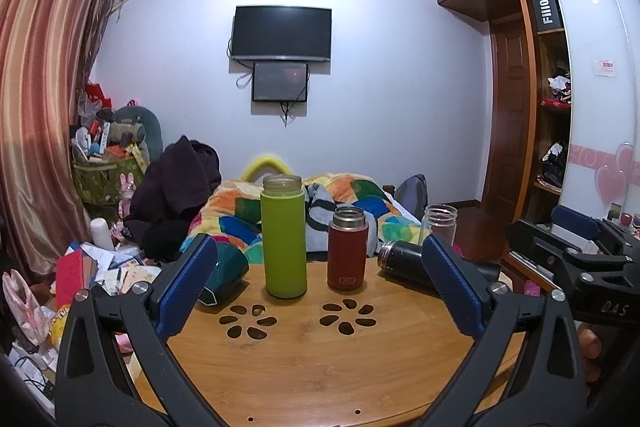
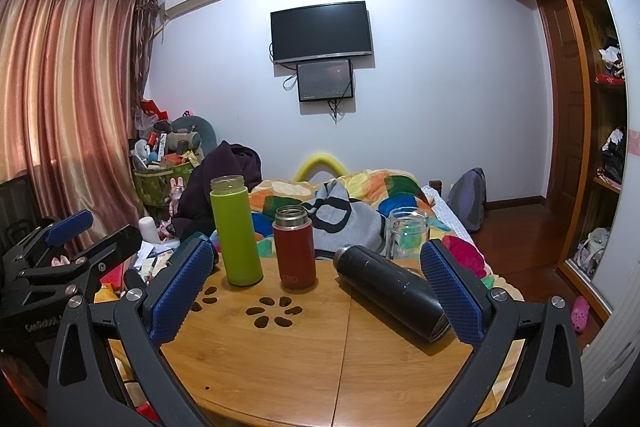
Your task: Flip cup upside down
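On the round wooden table (image 1: 312, 367) stand a tall green cup (image 1: 283, 237) and a short red cup (image 1: 347, 249), both upright with open mouths. A black cup (image 2: 390, 291) lies on its side at the right, and a clear glass jar (image 2: 406, 233) stands behind it. A dark teal cup (image 1: 224, 273) lies at the left edge. My left gripper (image 1: 320, 283) is open and empty, in front of the green and red cups. My right gripper (image 2: 318, 293) is open and empty, its right finger (image 2: 452, 291) beside the black cup's base.
A bed with a colourful quilt (image 1: 360, 199) lies behind the table. Clutter and papers (image 1: 104, 267) fill the floor at the left. A wardrobe (image 1: 552, 87) stands at the right. The right gripper also shows in the left wrist view (image 1: 580, 255).
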Motion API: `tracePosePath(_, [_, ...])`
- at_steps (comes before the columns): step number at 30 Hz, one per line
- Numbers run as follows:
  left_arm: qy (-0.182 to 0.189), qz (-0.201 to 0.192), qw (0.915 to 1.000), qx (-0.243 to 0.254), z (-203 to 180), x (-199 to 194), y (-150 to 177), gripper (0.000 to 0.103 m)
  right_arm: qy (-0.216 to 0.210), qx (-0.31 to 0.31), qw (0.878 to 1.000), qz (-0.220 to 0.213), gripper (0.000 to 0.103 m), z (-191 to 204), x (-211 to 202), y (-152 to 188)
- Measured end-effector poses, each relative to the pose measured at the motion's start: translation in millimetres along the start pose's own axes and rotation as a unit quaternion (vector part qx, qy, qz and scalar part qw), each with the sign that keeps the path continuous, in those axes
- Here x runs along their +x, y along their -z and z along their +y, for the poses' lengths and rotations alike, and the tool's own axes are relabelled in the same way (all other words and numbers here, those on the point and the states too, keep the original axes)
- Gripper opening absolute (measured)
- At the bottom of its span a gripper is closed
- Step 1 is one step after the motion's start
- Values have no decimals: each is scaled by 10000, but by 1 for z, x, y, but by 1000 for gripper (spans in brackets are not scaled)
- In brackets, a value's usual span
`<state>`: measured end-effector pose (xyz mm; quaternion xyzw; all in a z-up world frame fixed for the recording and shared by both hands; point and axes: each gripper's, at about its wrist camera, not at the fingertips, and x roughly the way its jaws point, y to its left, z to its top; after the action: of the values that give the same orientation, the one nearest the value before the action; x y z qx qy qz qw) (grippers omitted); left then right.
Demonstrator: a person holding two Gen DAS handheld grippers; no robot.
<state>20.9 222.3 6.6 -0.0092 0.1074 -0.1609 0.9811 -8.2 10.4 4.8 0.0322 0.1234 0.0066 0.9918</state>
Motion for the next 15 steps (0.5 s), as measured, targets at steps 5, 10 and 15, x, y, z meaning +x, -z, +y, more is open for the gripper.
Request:
tracePosePath(5, [-67, 392, 9990, -203, 20, 43, -3, 103, 65, 92, 9998, 173, 103, -16, 13, 4])
tracePosePath(10, [-378, 855, 9954, -187, 39, 119, -4, 103, 60, 273, 9988, 411, 103, -31, 30, 13])
tracePosePath(15, [-557, 1195, 9911, -194, 48, 188, 3, 96, 102, 347, 9971, 663, 103, -43, 46, 25])
